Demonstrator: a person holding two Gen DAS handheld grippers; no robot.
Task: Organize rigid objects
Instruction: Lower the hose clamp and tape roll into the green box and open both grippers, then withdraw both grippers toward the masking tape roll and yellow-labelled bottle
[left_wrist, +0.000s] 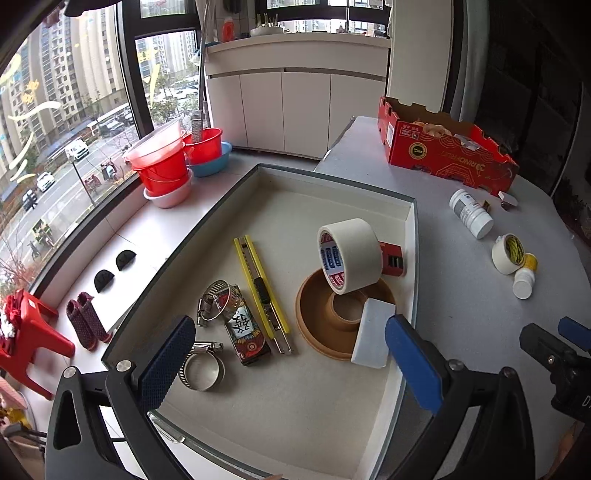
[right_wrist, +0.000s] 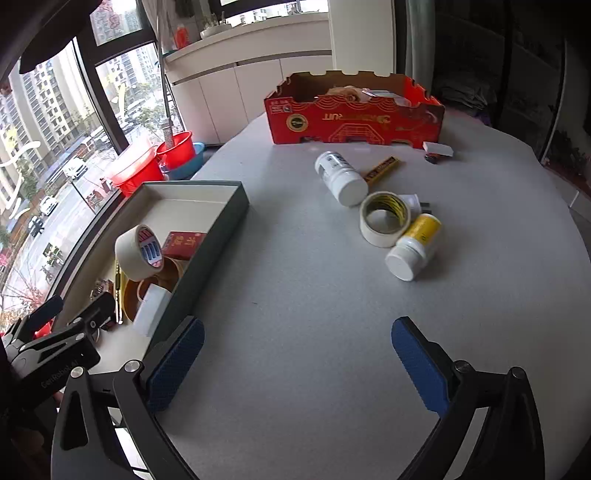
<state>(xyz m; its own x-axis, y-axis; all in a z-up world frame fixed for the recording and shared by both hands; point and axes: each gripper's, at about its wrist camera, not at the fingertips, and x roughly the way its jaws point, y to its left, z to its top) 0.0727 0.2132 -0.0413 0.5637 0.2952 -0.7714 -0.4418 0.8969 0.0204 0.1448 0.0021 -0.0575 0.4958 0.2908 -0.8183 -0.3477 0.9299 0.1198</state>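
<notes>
We have the worktop (right_wrist: 314, 295), then the tray (left_wrist: 229, 195) at its window side, already filling. Right of the tray lie a tape roll (right_wrist: 385, 218) and two bottles (right_wrist: 413, 247) — nearest our right tongs (right_wrist: 297, 363), spread and empty. Left tongs (left_wrist: 291, 365) — spread too, over the tray.

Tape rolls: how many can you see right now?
3: a white roll leaning on a brown roll inside the tray, and a white roll out on the table.
</notes>
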